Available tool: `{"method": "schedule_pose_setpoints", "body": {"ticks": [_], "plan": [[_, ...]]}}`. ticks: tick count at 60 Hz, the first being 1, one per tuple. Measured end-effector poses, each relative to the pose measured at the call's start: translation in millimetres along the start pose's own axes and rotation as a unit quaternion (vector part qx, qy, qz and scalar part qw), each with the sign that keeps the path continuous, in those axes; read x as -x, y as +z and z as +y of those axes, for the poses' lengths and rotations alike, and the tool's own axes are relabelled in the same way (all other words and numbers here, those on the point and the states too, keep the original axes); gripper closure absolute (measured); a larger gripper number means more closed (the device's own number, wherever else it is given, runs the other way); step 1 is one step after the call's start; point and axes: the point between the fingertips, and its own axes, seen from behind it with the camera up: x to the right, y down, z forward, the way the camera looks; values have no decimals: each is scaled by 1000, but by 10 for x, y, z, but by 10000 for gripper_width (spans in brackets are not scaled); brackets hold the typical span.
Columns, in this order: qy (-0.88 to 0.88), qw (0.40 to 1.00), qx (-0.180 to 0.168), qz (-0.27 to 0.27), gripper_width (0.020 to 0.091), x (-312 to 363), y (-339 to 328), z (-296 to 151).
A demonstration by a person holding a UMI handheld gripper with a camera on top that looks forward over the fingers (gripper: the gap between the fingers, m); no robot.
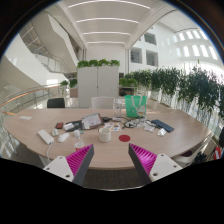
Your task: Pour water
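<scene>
A pale wood tabletop point(30, 125) with a smooth, matt finish; a translucent green plastic container point(136, 103); the claw's point(111, 163) magenta pads point(143, 156) with a ribbed, matt surface on white plastic fingers.

Cup point(105, 133) on counter point(60, 150) just ahead of tool point(108, 162), w/ bag point(136, 103) behind it, chairs point(56, 102) beyond counter.

1 cam on gripper point(112, 160), facing fwd over table point(100, 150).
</scene>
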Motion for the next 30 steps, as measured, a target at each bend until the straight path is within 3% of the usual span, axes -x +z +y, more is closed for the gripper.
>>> {"method": "schedule_pose_setpoints", "body": {"ticks": [11, 18, 30], "plan": [[-1, 1000, 5, 2, 289, -197, 126, 37], [11, 1000, -8, -24, 286, -151, 263, 77], [27, 997, 15, -75, 276, 346, 625, 648]]}}
